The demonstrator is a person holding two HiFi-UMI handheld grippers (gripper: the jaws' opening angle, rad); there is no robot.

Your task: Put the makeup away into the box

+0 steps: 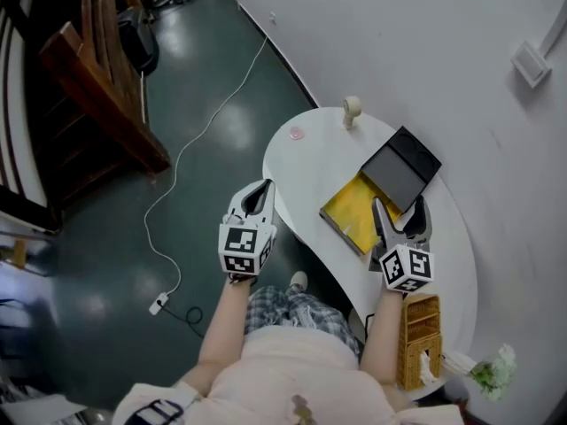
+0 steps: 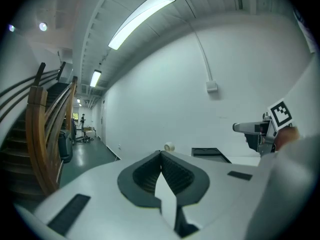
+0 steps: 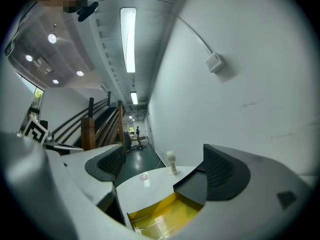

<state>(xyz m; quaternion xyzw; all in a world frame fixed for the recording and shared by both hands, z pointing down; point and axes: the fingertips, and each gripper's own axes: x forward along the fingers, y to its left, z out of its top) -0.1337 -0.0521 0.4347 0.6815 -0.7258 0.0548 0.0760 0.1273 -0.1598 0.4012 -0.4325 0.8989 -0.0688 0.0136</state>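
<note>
Fingers (image 2: 144, 175) on left gripper (image 2: 161, 154) shut together, empty, beside bench (image 1: 299, 162); right gripper (image 3: 164, 160) fingers (image 3: 225, 171) wide apart, empty, over yellow box (image 1: 353, 212).

Head view steeply down over table (image 1: 452, 237), gripper views low, level, close, all sharing the box (image 1: 354, 212).

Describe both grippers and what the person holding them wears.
The left gripper and right gripper are white moulded shells; their jaws carry dark ribbed pads. Each bears a white cube printed with black square markers. No cables show on them. The person wears a pale pink top and checked bottoms.
</note>
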